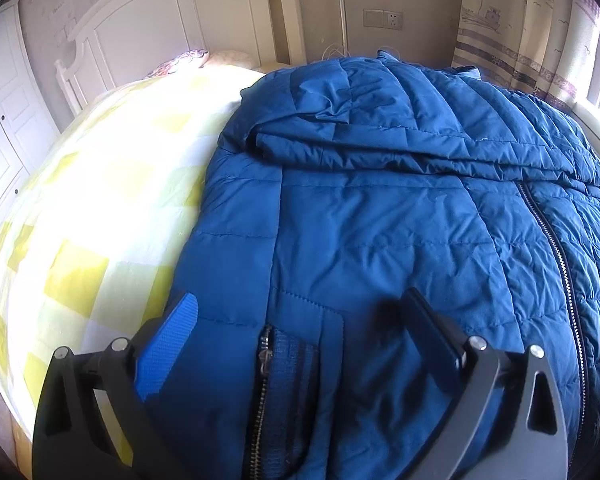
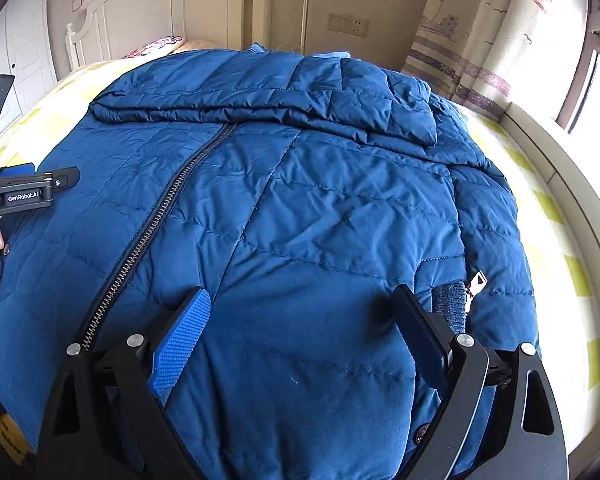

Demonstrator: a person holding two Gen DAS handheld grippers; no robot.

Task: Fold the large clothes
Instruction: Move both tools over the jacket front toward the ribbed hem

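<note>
Bedroom, checked bed [image 1: 80, 216]: blue down jacket [image 2: 300, 208] lies flat, zipper running lengthwise away toward headboard; left hand-held gripper [image 1: 300, 332] and right hand-held gripper [image 2: 300, 320] both spread, nothing pinched, over near hem, equally close.

Left wrist camera: close above the near left part of a blue quilted padded jacket [image 1: 380, 208], angled down, facing the far white panelled headboard [image 1: 172, 20]. Right wrist camera: equally close over the jacket's near right part, same heading. Both share the black centre zipper [image 2: 160, 216], the folded sleeves, the yellow-checked bedsheet [image 1: 100, 208], the patterned curtain [image 2: 480, 48].
</note>
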